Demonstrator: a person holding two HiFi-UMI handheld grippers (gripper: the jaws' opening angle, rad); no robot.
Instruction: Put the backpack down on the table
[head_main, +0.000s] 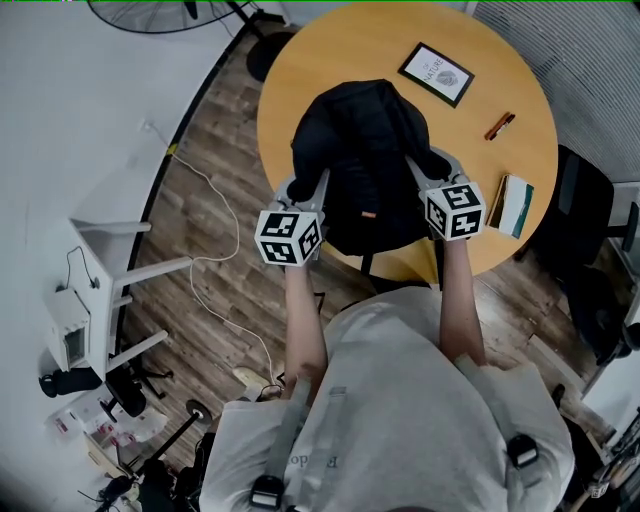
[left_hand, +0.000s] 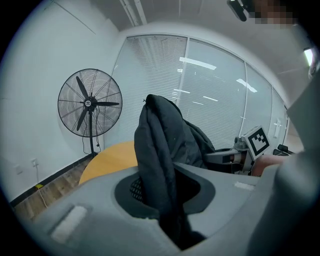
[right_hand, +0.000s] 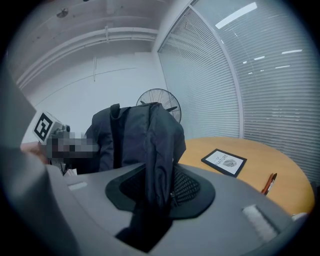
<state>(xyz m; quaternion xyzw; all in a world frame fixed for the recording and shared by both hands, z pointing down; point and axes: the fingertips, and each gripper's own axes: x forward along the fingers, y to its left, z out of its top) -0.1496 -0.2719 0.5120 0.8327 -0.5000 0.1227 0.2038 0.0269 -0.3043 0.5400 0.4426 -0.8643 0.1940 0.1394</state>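
Observation:
A black backpack (head_main: 362, 160) hangs between my two grippers over the near part of the round wooden table (head_main: 330, 50); whether its bottom touches the tabletop I cannot tell. My left gripper (head_main: 313, 178) is shut on a fold of the backpack (left_hand: 160, 160) at its left side. My right gripper (head_main: 420, 168) is shut on the backpack (right_hand: 155, 150) at its right side. In each gripper view the dark fabric runs down between the jaws and fills the gap. The lower edge of the bag overhangs the table's near rim.
On the table lie a framed card (head_main: 437, 73) at the far side, a brown pen (head_main: 500, 125) to the right and a book (head_main: 512, 205) at the right rim. A standing fan (left_hand: 90, 105) is on the floor at the left. A dark chair (head_main: 585, 220) stands to the right.

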